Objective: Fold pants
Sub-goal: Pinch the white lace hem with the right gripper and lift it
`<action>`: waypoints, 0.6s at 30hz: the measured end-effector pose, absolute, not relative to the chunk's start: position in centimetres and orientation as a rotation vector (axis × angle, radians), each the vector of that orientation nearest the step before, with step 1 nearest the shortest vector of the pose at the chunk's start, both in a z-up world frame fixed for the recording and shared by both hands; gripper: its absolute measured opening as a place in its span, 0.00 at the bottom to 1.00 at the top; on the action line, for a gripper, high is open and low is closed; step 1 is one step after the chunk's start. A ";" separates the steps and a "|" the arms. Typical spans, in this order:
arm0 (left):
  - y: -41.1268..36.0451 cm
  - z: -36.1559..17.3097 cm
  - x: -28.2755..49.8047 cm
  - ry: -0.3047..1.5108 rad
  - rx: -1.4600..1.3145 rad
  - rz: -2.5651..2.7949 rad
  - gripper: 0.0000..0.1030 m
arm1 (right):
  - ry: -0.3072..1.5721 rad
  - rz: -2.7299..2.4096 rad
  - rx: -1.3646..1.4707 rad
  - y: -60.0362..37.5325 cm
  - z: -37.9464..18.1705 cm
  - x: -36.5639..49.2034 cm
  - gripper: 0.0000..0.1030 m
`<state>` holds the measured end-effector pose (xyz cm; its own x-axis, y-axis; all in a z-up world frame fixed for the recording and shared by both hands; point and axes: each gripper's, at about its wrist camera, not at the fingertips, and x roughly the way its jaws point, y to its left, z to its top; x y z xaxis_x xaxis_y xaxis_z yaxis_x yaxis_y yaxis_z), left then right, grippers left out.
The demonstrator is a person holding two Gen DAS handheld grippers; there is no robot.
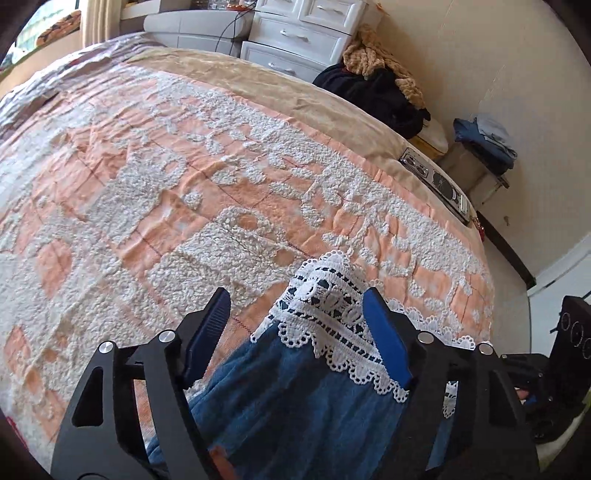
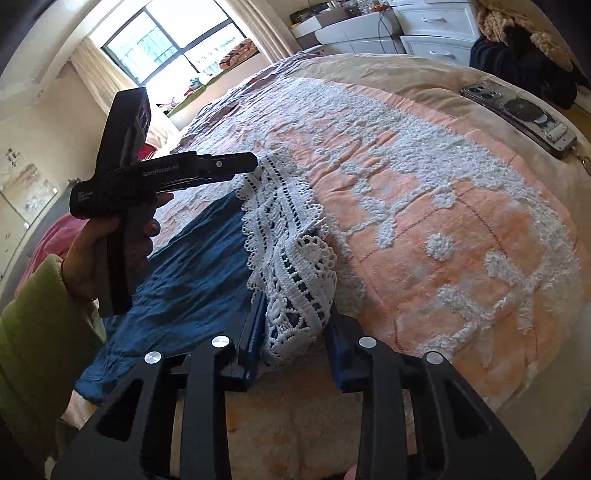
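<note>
Bedroom, bed [image 1: 155, 177] under peach-and-white tufted bedspread. Left gripper [image 1: 295, 328] jaws spread wide, straddling bunched white lace hem [image 1: 325, 295] of blue pants [image 1: 295, 398]; right blue pad touches lace. Right gripper [image 2: 293, 332] jaws part-open around other bunched lace cuff [image 2: 291, 280], no clear pinch. Pants lie on bedspread near bed edge. Phone [image 2: 517, 110] on beige border; white drawers [image 1: 295, 33] beyond

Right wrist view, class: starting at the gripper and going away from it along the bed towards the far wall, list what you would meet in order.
right gripper → white lace hem of the blue pants → peach and white bedspread → beige blanket edge → white drawers
</note>
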<state>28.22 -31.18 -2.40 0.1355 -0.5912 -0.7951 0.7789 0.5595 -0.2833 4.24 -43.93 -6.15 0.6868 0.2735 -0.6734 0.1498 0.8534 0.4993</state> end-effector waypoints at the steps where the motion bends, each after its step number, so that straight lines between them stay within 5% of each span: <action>1: -31.3 -2.8 28.4 1.051 0.209 -1.017 0.59 | 0.827 0.067 0.557 -43.8 -6.2 4.4 0.29; 5: -31.8 -3.5 27.8 1.062 0.227 -1.081 0.36 | 0.840 0.041 0.525 -43.1 -6.1 4.8 0.32; 7: -32.3 -3.9 27.6 1.075 0.262 -1.068 0.25 | 0.846 0.050 0.493 -42.7 -6.1 5.2 0.19; 14: -31.0 -2.8 28.4 1.028 0.203 -1.112 0.08 | 0.730 0.083 0.402 -41.0 -3.5 4.3 0.16; 18: -29.0 -1.4 28.5 0.991 0.149 -1.149 0.07 | 0.662 0.140 0.288 -38.0 -1.4 3.8 0.16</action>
